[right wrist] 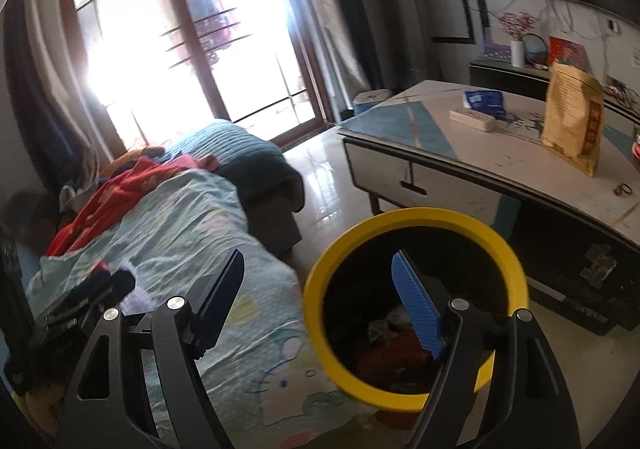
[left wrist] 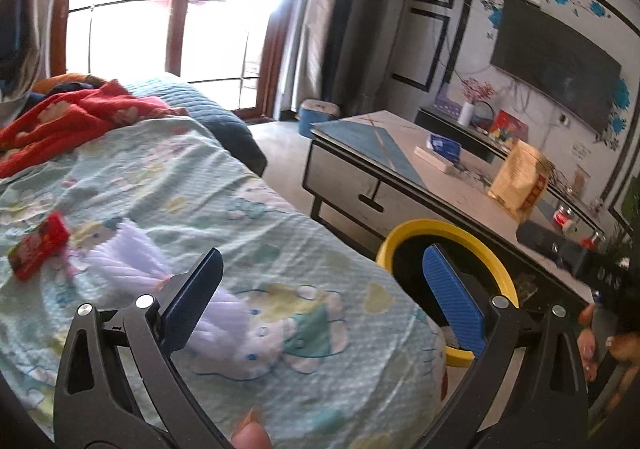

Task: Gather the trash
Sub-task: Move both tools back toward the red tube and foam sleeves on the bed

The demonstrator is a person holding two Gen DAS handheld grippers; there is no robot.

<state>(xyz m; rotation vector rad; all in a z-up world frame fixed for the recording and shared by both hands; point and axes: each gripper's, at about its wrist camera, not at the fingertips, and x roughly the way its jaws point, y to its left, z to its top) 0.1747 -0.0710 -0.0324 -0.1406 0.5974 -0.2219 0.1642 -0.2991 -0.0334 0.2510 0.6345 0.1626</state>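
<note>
Both hand-held grippers spread apart, empty | yellow-rimmed bin (right wrist: 416,309) holds red wrapper (right wrist: 392,361), crumpled paper (right wrist: 380,327)

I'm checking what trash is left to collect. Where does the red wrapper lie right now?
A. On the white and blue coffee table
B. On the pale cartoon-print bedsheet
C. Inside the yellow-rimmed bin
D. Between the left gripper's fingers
B: the left wrist view shows the red wrapper lying flat on the cartoon-print bedsheet beside the crumpled white tissue, ahead of the open, empty left gripper.
</note>
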